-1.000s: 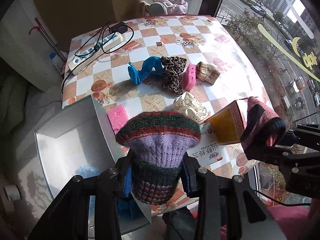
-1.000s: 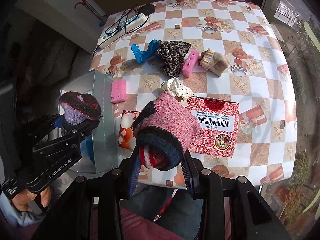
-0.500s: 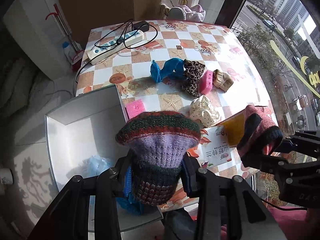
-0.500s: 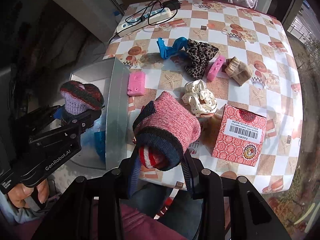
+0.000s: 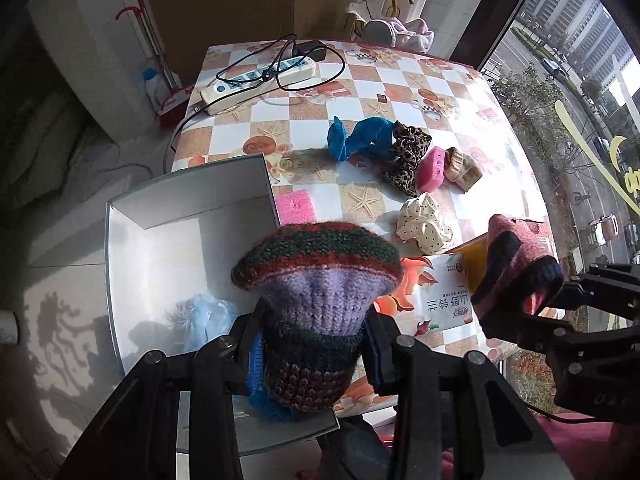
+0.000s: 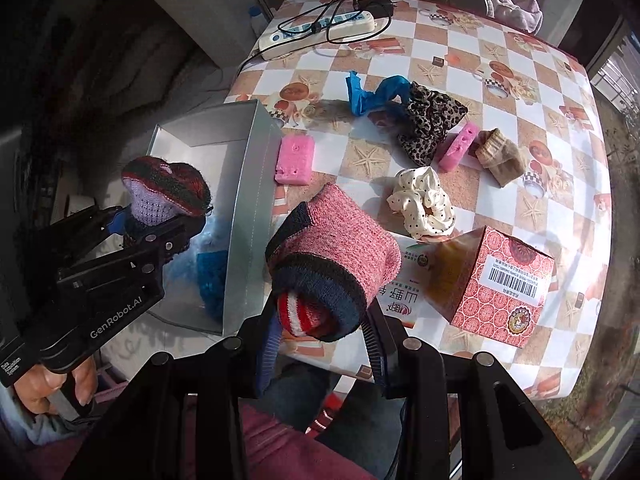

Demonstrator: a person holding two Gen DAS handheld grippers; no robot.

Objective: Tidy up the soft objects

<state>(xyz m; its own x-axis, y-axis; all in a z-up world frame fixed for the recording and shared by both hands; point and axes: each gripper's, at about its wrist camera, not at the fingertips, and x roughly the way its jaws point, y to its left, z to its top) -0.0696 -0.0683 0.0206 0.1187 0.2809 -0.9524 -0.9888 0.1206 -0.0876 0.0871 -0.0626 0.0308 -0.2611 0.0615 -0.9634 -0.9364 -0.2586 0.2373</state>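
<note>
Two tongs, left [image 5: 312,344] and right [image 6: 320,320], each clamp one knit roll.

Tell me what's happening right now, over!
Left gripper shut on purple striped knit, above grey box. Right gripper shut on pink sock roll. Nothing in the way.

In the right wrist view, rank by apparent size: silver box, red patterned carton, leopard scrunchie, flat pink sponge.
1. Silver box
2. Red patterned carton, though it sits nearer the camera
3. Leopard scrunchie
4. Flat pink sponge
</note>
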